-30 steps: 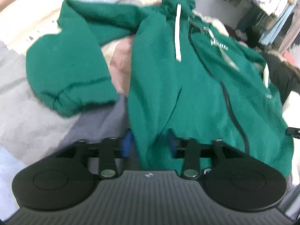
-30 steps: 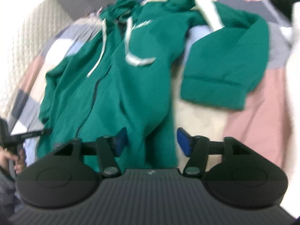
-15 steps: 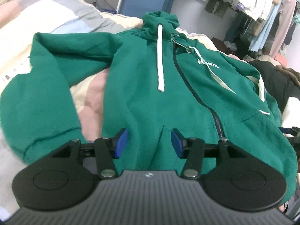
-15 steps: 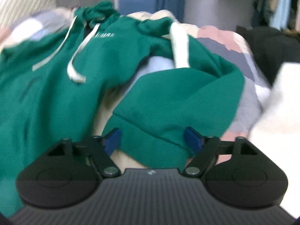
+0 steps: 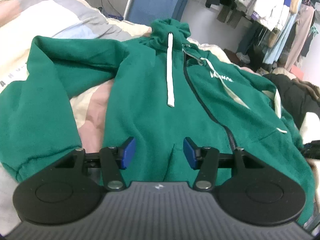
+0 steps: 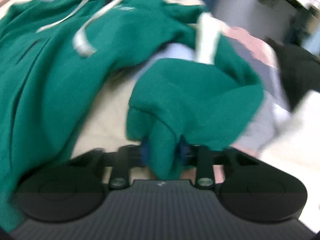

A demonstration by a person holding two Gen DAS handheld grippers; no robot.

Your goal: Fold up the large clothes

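Green hoodie on bed, right gripper jaws closing on cuff

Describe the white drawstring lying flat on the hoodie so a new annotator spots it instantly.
Start at the green hoodie spread front-up on the patchwork bedding. From its bunched hood, one flat white drawstring runs straight down the chest, on the image-left of the dark zipper. The other cord wanders crookedly across the zipper's far side.

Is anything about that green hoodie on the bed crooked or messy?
Yes. The green hoodie lies face up, but its sleeve doubles back on itself. The right gripper is closing on the other sleeve's bunched cuff. One white drawstring lies straight; the other trails off sideways.
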